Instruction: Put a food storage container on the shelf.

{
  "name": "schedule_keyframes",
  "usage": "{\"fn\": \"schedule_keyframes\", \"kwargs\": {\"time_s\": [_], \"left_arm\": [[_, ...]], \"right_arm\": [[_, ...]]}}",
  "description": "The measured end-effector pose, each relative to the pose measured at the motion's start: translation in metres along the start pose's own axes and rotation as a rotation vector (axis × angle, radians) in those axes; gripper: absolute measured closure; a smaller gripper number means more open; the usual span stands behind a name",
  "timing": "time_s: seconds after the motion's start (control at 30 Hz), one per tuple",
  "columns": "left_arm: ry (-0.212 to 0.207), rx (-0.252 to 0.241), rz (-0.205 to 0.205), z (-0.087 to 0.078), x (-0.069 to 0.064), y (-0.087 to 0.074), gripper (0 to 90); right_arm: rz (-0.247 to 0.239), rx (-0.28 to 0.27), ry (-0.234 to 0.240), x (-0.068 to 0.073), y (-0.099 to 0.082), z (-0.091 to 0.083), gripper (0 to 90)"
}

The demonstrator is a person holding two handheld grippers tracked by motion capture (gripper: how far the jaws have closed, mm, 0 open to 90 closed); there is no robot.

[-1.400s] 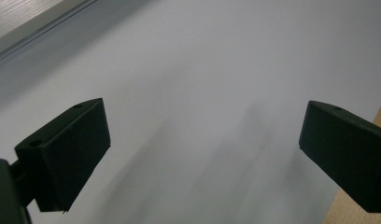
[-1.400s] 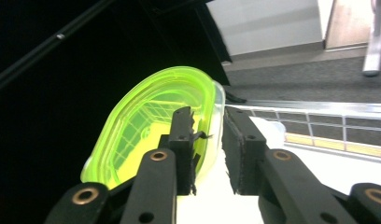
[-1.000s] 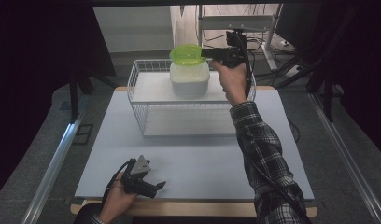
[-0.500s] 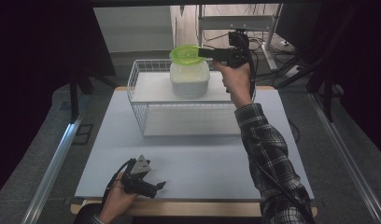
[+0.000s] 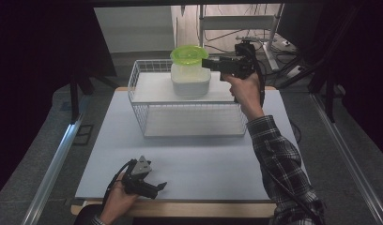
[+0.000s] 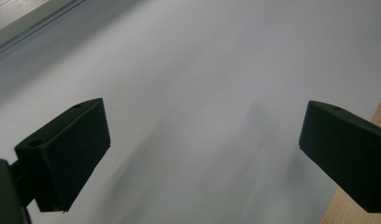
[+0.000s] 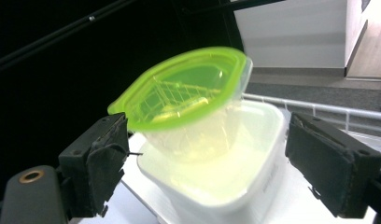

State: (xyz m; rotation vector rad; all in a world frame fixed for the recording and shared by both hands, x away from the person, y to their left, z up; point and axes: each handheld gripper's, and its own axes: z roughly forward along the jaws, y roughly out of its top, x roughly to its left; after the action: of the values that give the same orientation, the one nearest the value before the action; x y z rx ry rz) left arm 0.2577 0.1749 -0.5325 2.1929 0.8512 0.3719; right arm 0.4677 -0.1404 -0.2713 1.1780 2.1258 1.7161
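Right claw point(image 5: 209, 63) sat level at the top of the wire basket point(image 5: 142, 96), jaws spread wide with nothing pinched; they'd just been opening. In the right gripper view the green-lidded cup point(image 7: 188, 109) stood tilted inside the white tub point(image 7: 235, 182), ahead of the jaws and between their lines, pads clear of it on both sides. The left pad was close to the lid's rim, but I couldn't tell whether they touched. In the high view, the cup point(image 5: 189, 57) and the tub point(image 5: 190, 79) were on the basket's upper shelf, toward the back, just left of the right claw's tips. The basket stood at the far end of the desk point(image 5: 199, 164). Left claw point(image 5: 160, 187) was low at the near edge of the desk, well apart from the basket, jaws wide and holding nothing, bare desk surface point(image 6: 202, 93) between them.
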Motion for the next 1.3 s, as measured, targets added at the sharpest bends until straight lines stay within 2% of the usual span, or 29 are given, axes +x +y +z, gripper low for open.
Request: {"fn": "schedule_keyframes", "kwargs": {"time_s": [0.3,0.53,0.8,1.3], "left_arm": [[0.0,0.004,0.003,0.001,0.0,0.0,1.8],[0.0,0.0,0.001,0.0,0.0,0.0,1.8],[-0.001,-0.003,0.0,0.0,0.0,0.0,1.8],[-0.003,-0.008,-0.001,0.001,0.0,0.0,1.7]], "right_arm": [[-0.02,0.028,0.012,-0.001,-0.019,-0.007,11.2],[-0.096,0.05,-0.002,0.004,-0.032,-0.011,8.6],[-0.159,0.075,-0.009,0.009,-0.047,-0.017,7.2],[-0.182,0.098,0.011,0.011,-0.069,-0.025,6.6]]}}
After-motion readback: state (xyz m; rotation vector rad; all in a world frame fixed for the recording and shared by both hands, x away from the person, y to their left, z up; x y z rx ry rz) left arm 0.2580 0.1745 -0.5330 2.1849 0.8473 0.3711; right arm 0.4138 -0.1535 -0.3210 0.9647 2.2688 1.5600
